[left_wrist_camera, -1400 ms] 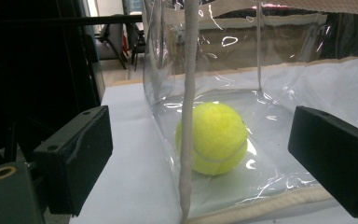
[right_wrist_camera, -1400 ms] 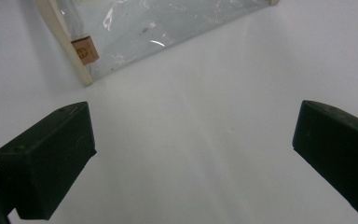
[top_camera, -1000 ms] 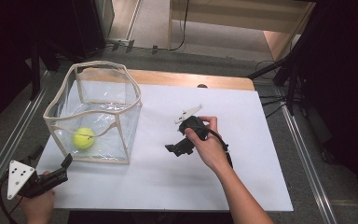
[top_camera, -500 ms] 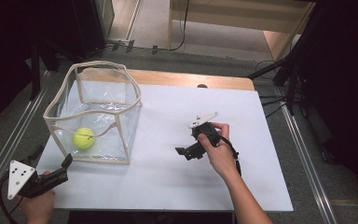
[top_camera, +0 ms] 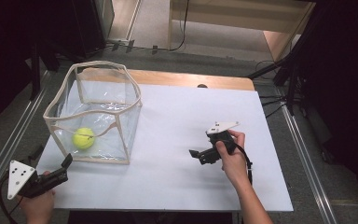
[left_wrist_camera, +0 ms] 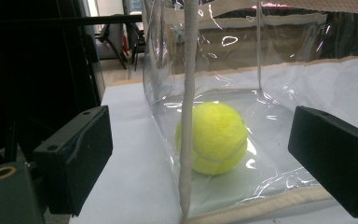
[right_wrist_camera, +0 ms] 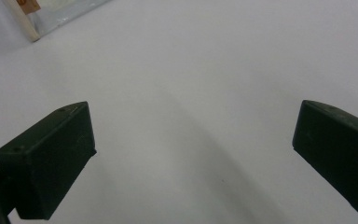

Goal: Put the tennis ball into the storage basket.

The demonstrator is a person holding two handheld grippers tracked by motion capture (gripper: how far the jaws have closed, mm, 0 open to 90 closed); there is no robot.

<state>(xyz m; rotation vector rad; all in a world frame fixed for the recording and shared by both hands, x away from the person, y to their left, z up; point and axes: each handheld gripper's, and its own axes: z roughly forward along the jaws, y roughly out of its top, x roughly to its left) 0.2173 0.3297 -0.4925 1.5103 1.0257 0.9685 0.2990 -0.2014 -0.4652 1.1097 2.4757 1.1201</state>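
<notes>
Tennis ball (top_camera: 84, 138) lying on the floor of the clear bin (top_camera: 121, 135), toward its near-left corner, bright yellow against the see-through plastic. Resting there alone, touching neither gripper. Showing again in the left gripper view (left_wrist_camera: 213, 138), just behind the bin's cream-edged corner seam (left_wrist_camera: 187, 116), sitting on the bin's clear bottom sheet.

Left gripper (top_camera: 64, 164) hovering at the near-left corner of the white table (top_camera: 168, 140), just outside the bin's near wall, pointing toward the ball. Jaws standing wide apart in the left gripper view (left_wrist_camera: 200, 158), holding nothing, framing the bin's corner and the ball between them. Grey three-cornered plate (top_camera: 18, 172) riding on top, hand (top_camera: 37, 207) gripping from below at the table's near edge.

Right gripper (top_camera: 196, 155) hanging over bare table, well apart from the bin, on the right half of the surface. Jaws spread wide in the right gripper view (right_wrist_camera: 193, 154), nothing between them but plain white tabletop; a corner of the bin peeking in at that view's top left (right_wrist_camera: 32, 21). Person's right hand (top_camera: 230, 156) wrapping the grip, forearm coming in from the bottom edge.
</notes>
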